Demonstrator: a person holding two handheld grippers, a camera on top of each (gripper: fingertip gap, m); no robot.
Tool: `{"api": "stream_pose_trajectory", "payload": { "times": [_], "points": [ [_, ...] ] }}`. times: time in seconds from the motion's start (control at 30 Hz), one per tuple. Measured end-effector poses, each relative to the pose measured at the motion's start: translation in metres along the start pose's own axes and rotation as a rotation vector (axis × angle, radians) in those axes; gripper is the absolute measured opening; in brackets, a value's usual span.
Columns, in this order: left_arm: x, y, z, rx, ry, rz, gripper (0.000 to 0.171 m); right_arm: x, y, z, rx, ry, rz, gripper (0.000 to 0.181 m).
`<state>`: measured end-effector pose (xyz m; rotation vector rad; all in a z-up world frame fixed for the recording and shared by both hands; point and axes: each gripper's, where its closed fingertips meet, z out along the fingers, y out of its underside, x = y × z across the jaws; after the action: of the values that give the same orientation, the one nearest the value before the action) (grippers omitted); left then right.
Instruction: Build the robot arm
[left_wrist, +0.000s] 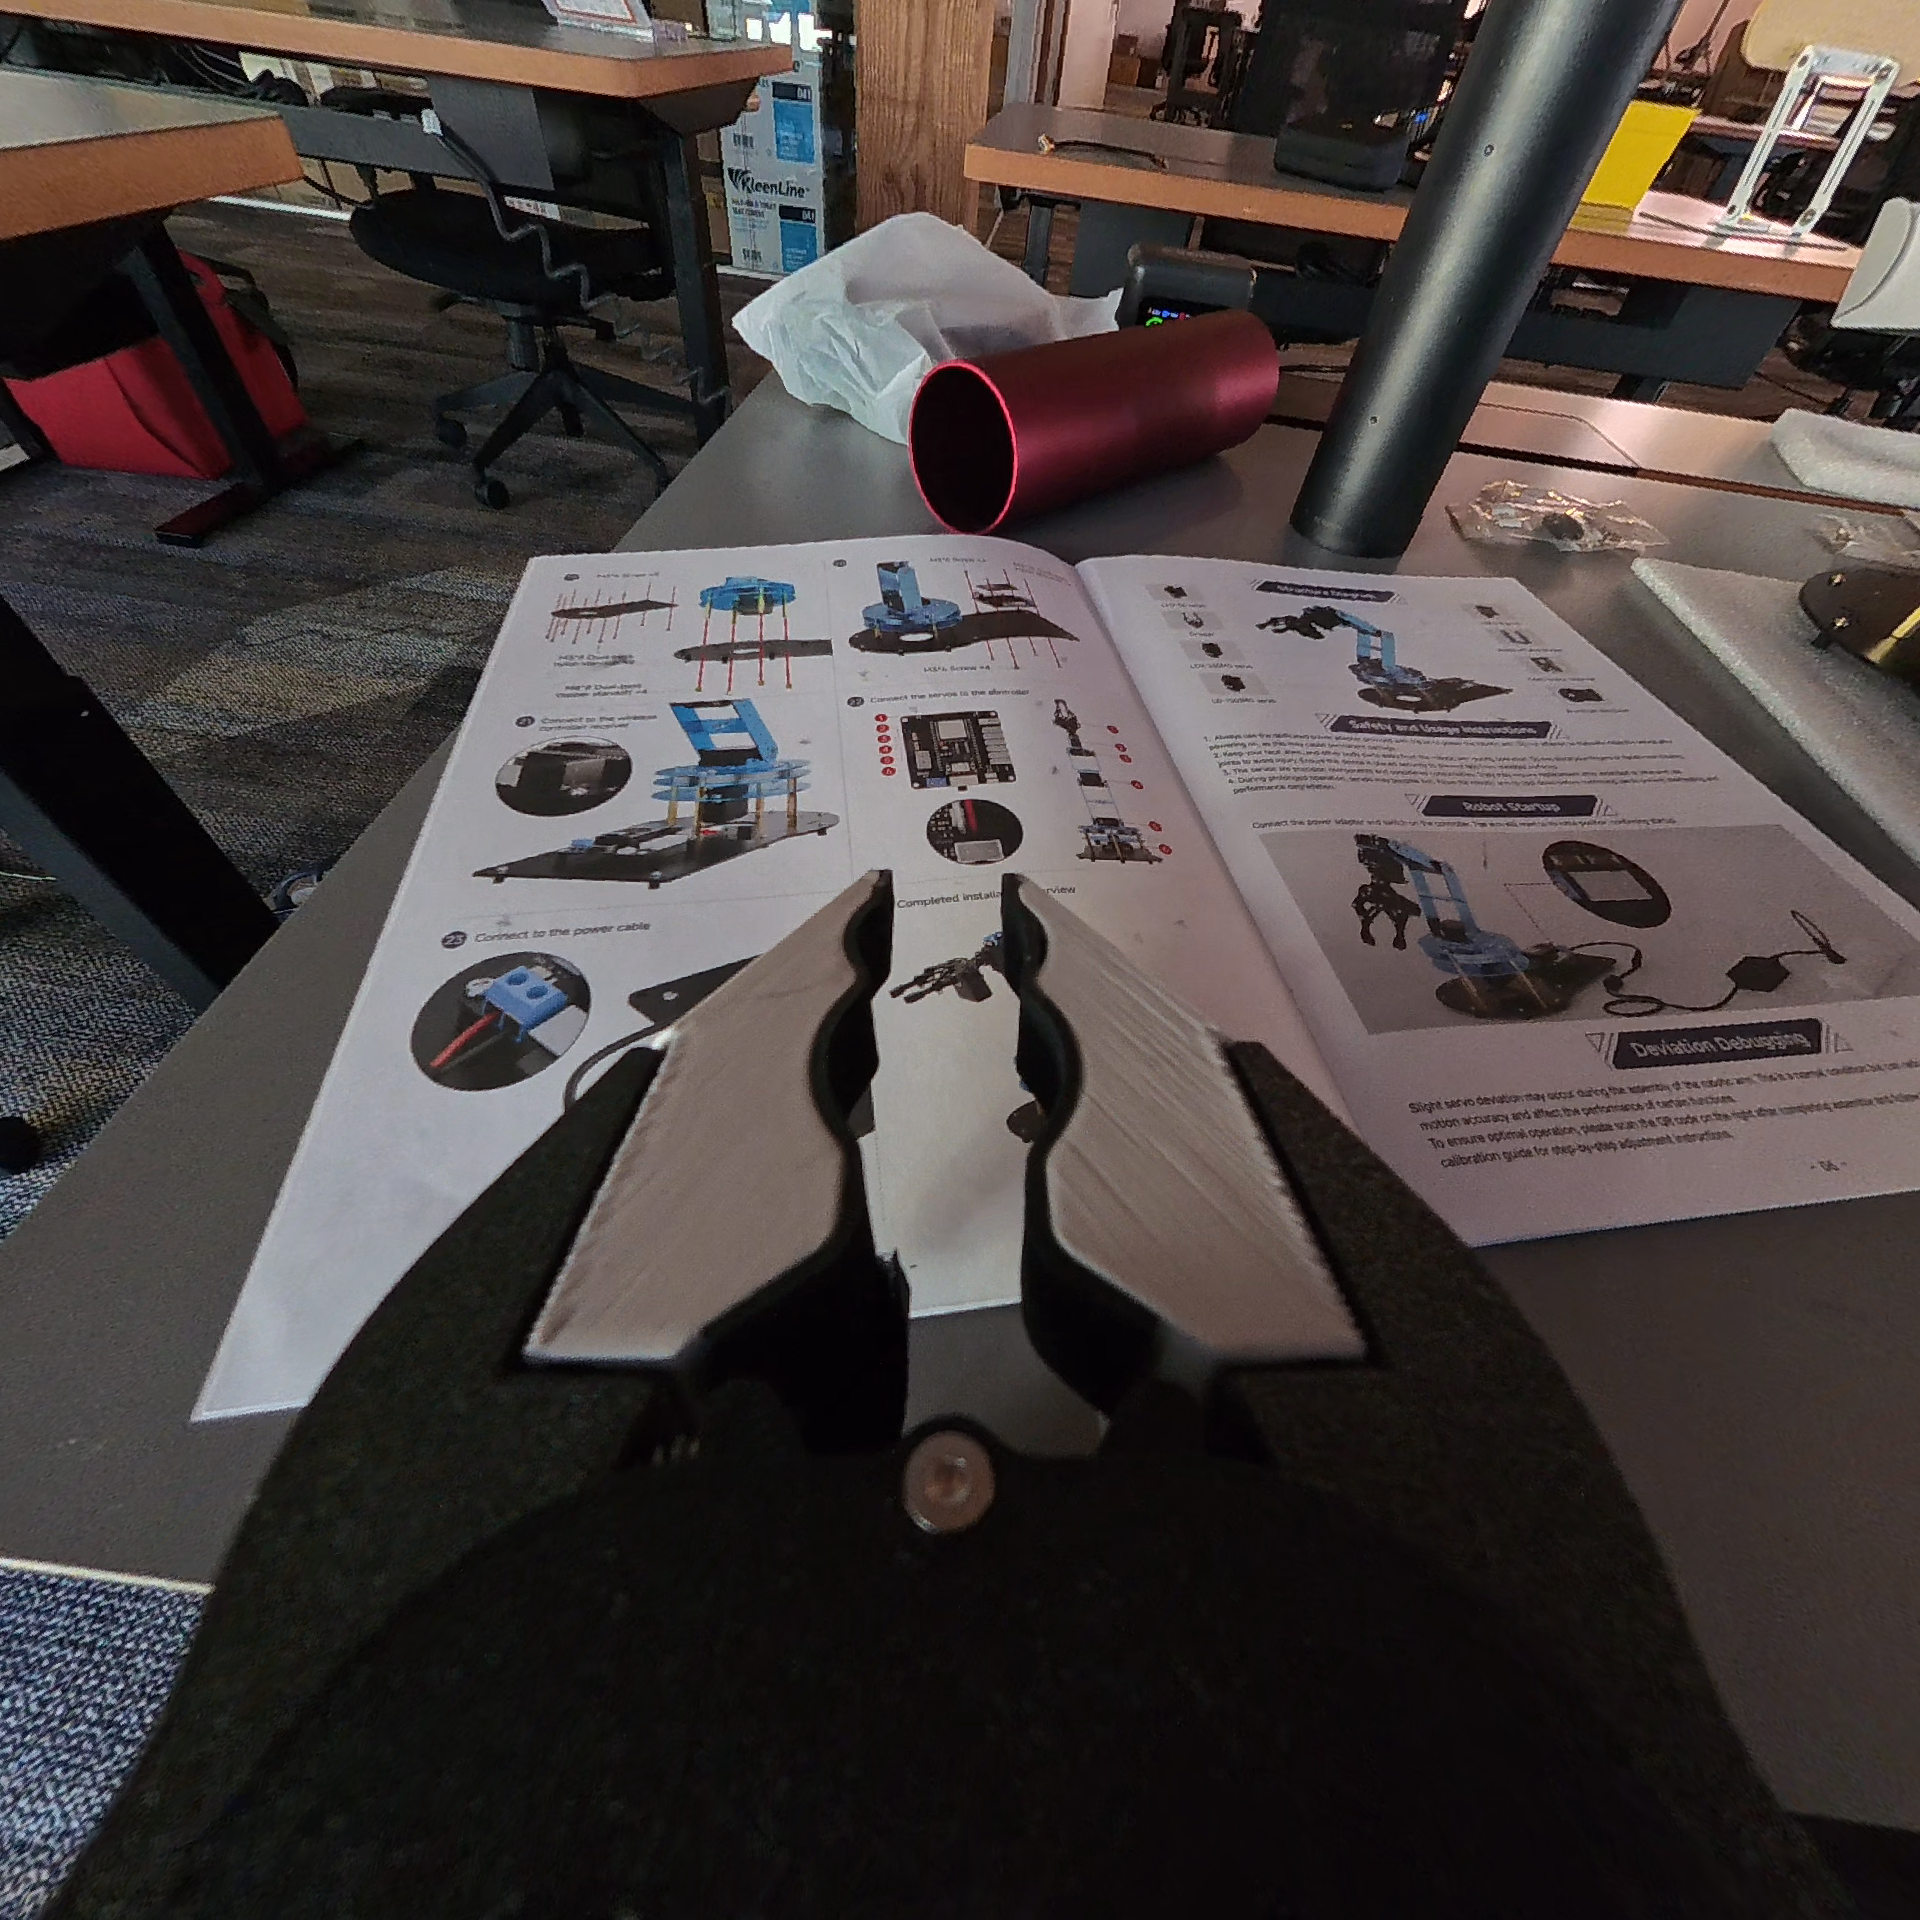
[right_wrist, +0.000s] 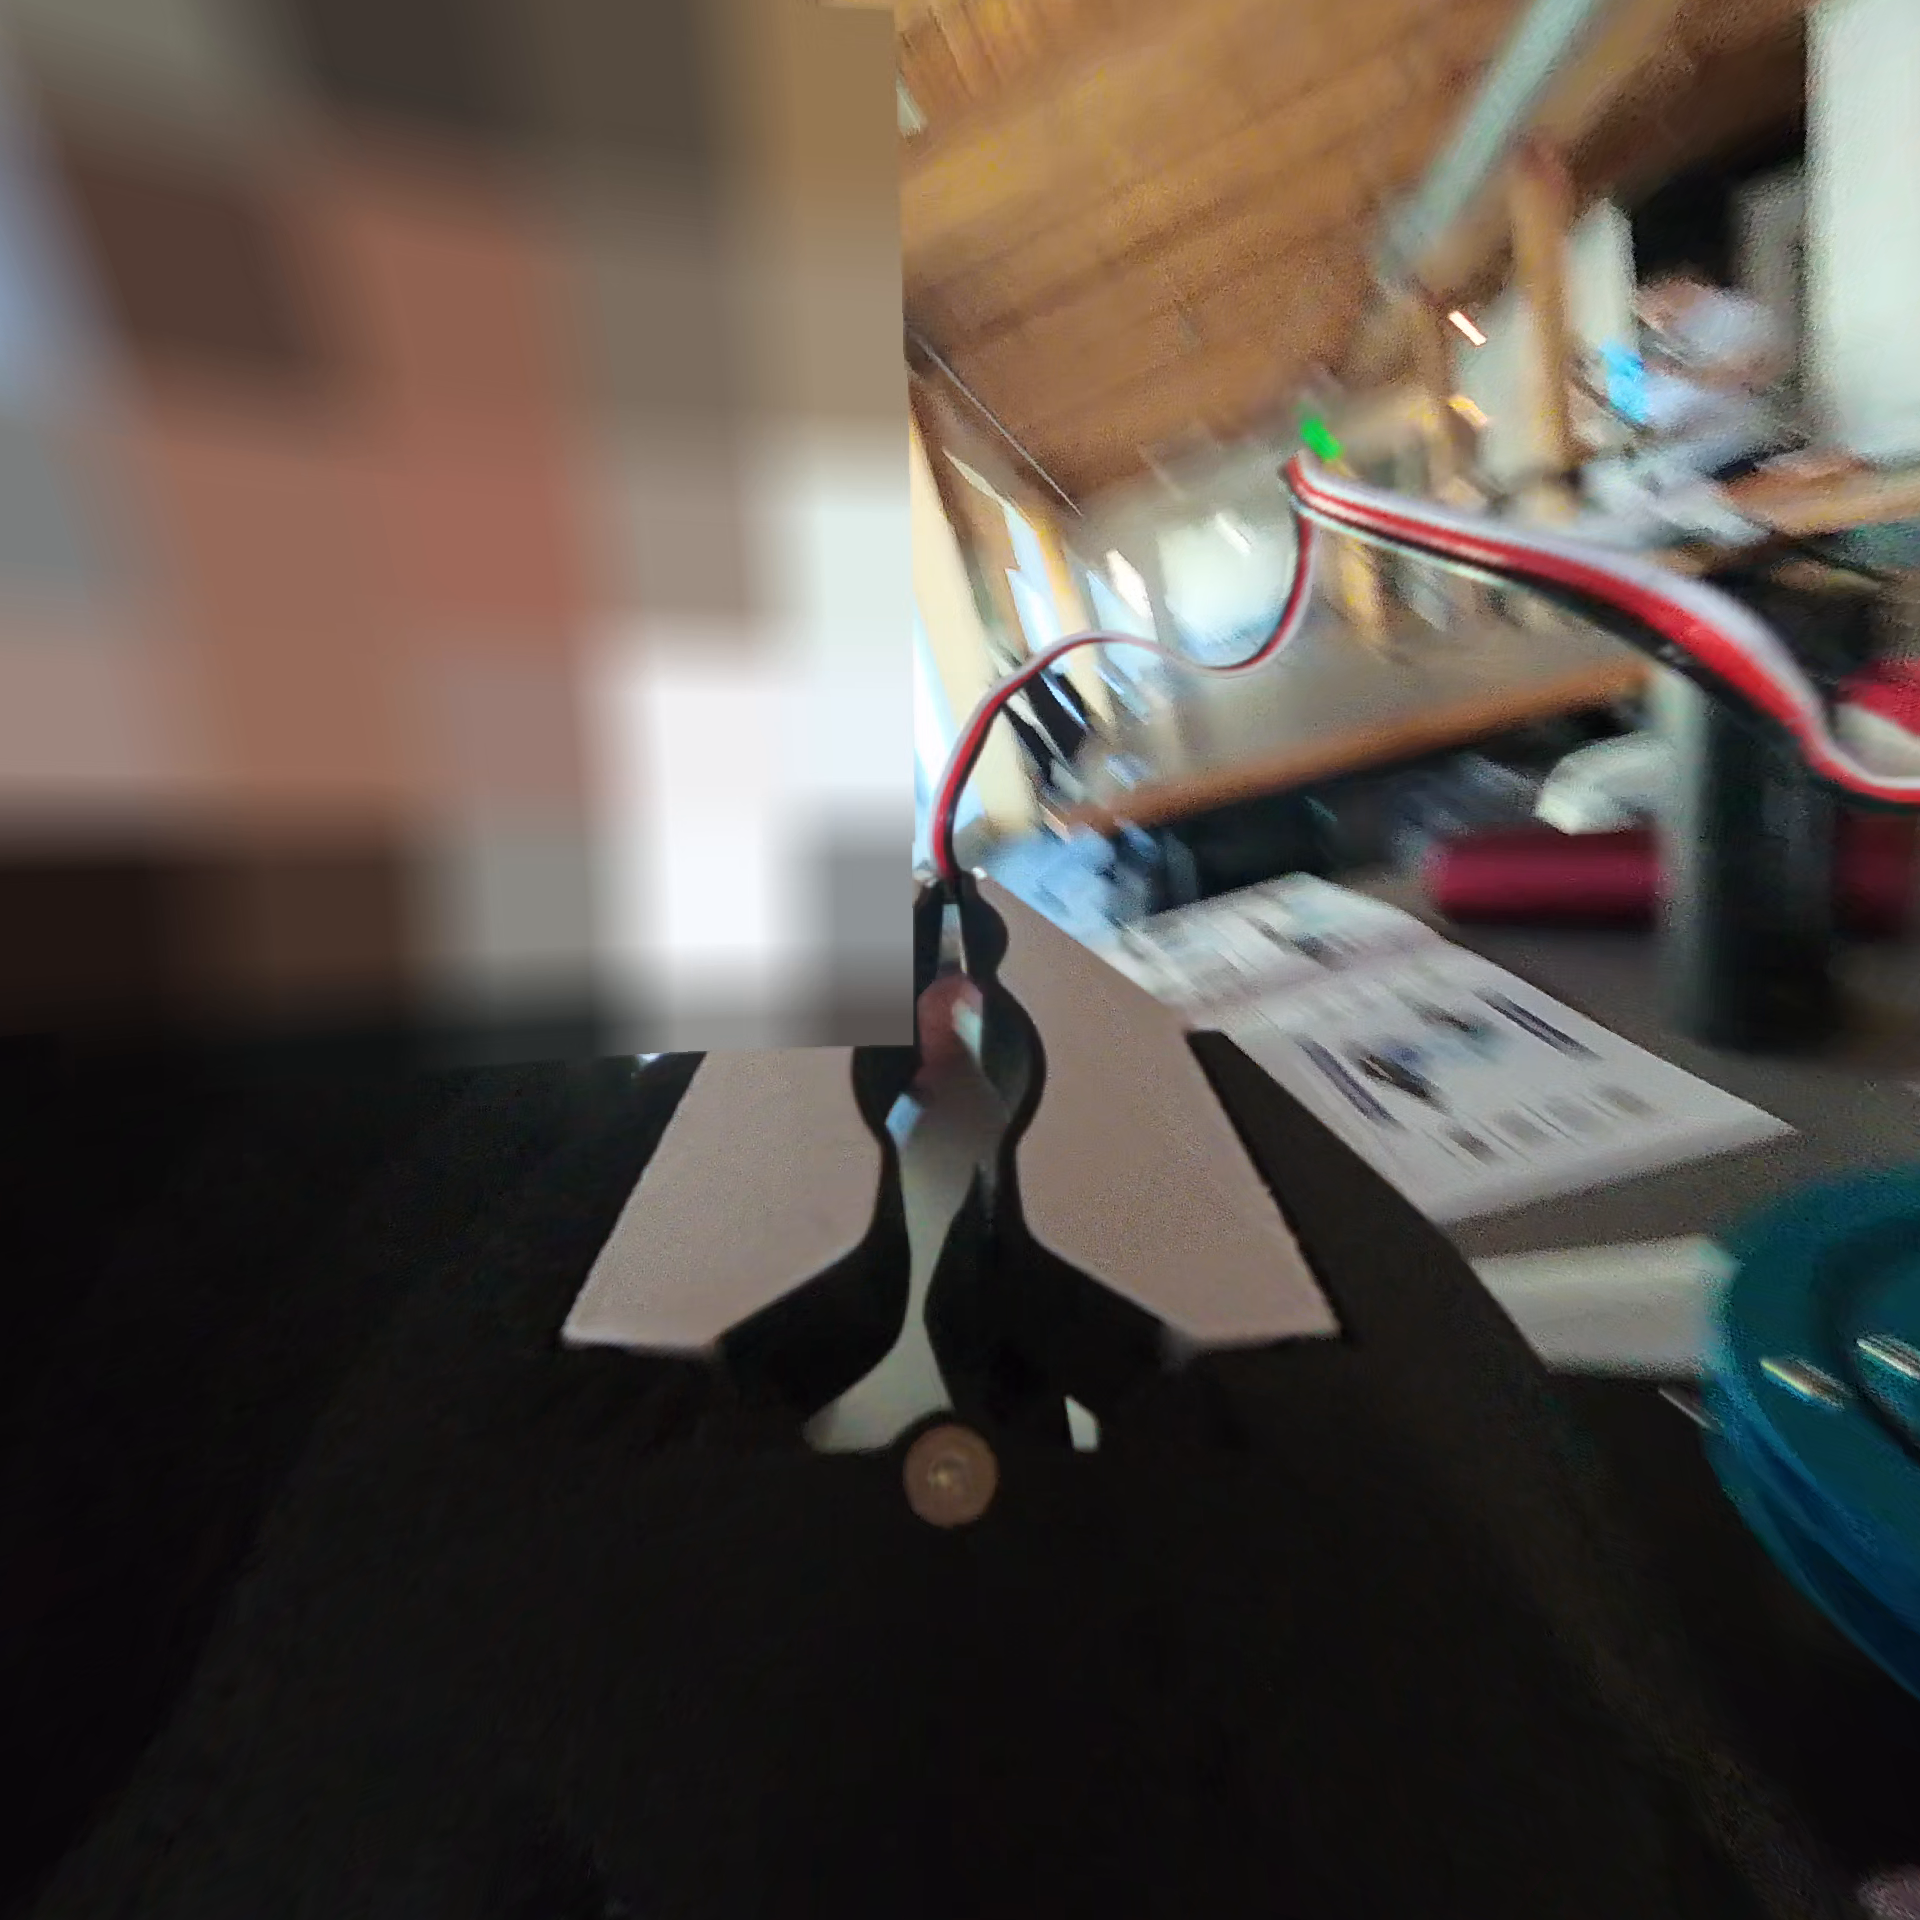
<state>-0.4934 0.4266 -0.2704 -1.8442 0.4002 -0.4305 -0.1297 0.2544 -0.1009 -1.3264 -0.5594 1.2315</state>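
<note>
My left gripper (left_wrist: 948, 883) hovers low over an open instruction booklet (left_wrist: 1039, 831) lying on a grey table (left_wrist: 156, 1351). Its jaws stand slightly apart and hold nothing. A dark red tube (left_wrist: 1101, 410) lies on its side beyond the booklet. My right gripper (right_wrist: 948, 883) is raised above the table and shut on the end of a thin red, white and black cable (right_wrist: 1195, 655), which loops up and off to the right. The right wrist view is motion-blurred; the booklet (right_wrist: 1455, 1039) and red tube (right_wrist: 1538, 878) show to the right.
A black pole (left_wrist: 1455, 270) stands right of the tube, crumpled white plastic (left_wrist: 894, 301) behind it. Small clear bags of parts (left_wrist: 1558, 514) and white foam (left_wrist: 1787, 665) lie at right. A blue disc part (right_wrist: 1829, 1382) sits close at the right. Desks and an office chair (left_wrist: 520, 270) stand beyond the table's left edge.
</note>
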Motion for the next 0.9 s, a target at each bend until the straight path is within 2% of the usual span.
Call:
{"api": "stream_pose_trajectory", "payload": {
  "times": [0.03,0.1,0.17,0.27,0.43,0.9],
  "points": [
    [0.000,0.000,0.000,-0.001,-0.002,0.001,0.020,0.014,0.013,0.002,-0.109,0.107,-0.063,0.001],
    [-0.001,0.000,0.000,-0.004,-0.007,0.001,0.020,0.044,0.040,-0.004,-0.347,0.305,-0.209,0.002],
    [-0.001,0.000,0.001,-0.007,-0.012,0.002,0.020,0.070,0.063,-0.016,-0.574,0.431,-0.268,0.002],
    [-0.001,0.001,0.002,-0.018,-0.016,0.006,0.020,0.088,0.086,-0.022,-0.778,0.466,-0.228,0.002],
    [-0.001,0.002,0.002,-0.023,-0.017,0.009,0.020,0.106,0.114,-0.021,-1.006,0.454,-0.207,0.002],
    [-0.002,0.001,0.002,-0.014,-0.015,0.004,0.019,0.108,0.134,-0.030,-1.162,0.405,-0.117,0.002]
  ]
}}
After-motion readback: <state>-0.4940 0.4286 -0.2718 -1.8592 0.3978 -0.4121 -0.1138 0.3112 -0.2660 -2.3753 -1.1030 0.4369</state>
